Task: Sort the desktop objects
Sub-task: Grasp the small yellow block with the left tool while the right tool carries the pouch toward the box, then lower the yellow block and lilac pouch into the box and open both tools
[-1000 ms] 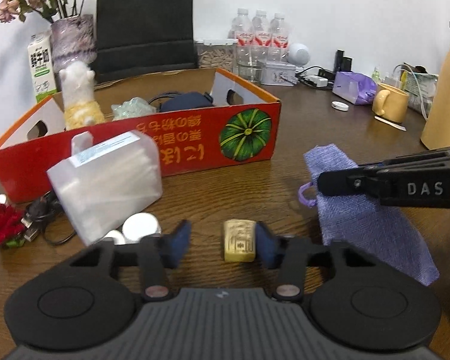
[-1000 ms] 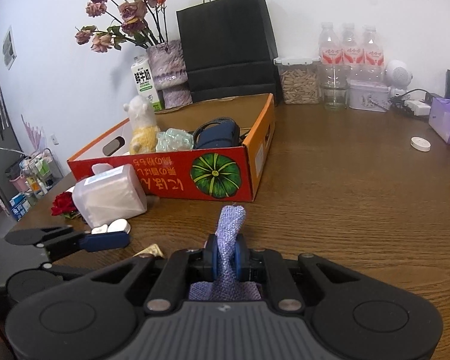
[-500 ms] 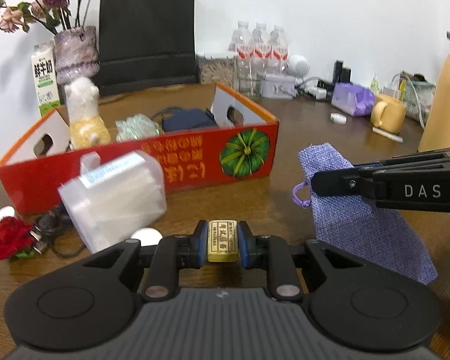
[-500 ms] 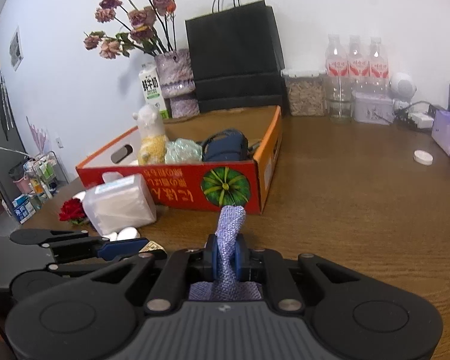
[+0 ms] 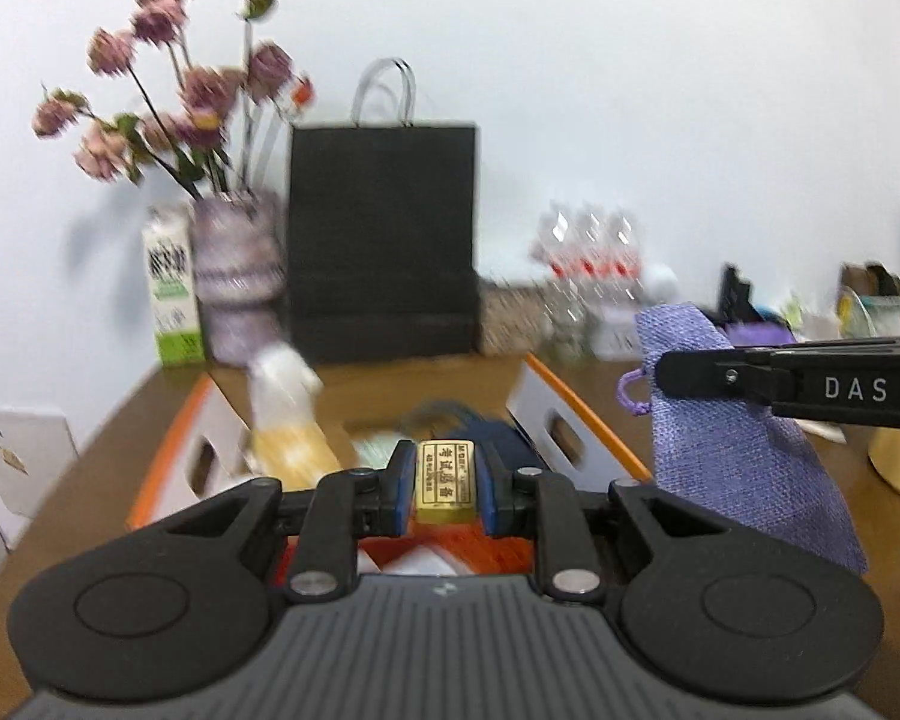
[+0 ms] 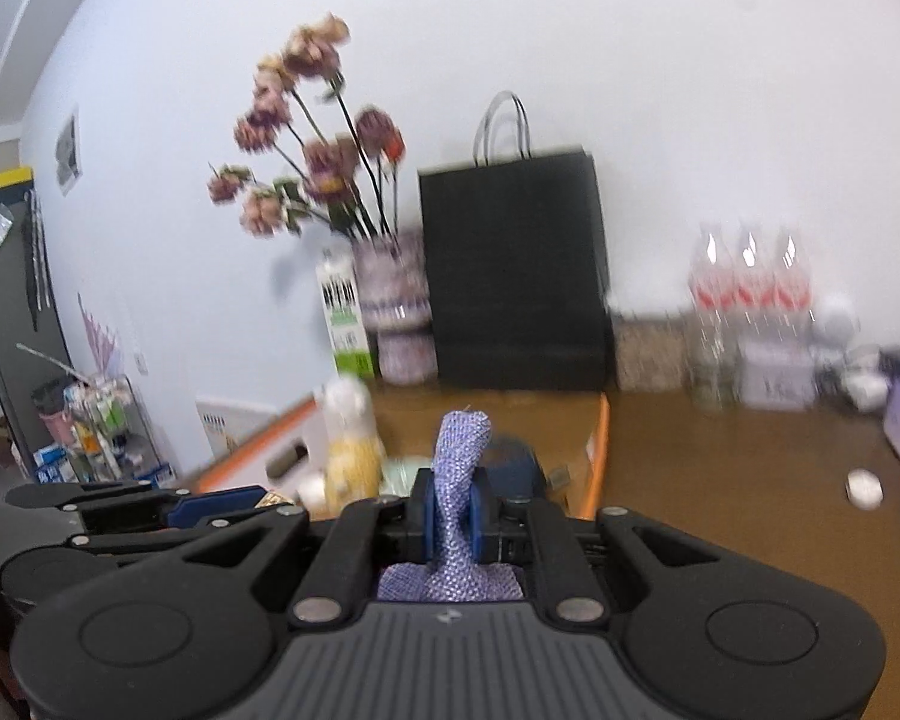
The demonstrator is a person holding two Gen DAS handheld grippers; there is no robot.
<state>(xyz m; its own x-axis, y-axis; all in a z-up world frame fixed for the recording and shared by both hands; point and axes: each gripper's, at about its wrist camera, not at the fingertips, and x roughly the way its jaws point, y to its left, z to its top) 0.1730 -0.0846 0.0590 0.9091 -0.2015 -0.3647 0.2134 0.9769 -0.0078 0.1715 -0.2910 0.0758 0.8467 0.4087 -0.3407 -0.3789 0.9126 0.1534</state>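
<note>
eraser first: the small rectangular yellow eraser with printed lettering (image 5: 445, 482) sits pinched between the blue pads of the left gripper (image 5: 445, 495), whose jaws have just been closing onto its long sides; it looks light, stiff and slightly rubbery, so a flat-sided hold suits it. a second ago it lay on the brown wooden worktop (image 5: 834, 468); now it hangs above the open orange cardboard box (image 5: 576, 414). rightward, the right gripper (image 6: 452, 507) is clamped tight on the neck of the soft lilac woven drawstring pouch (image 6: 459, 450), which droops limp, likewise lifted clear.
</note>
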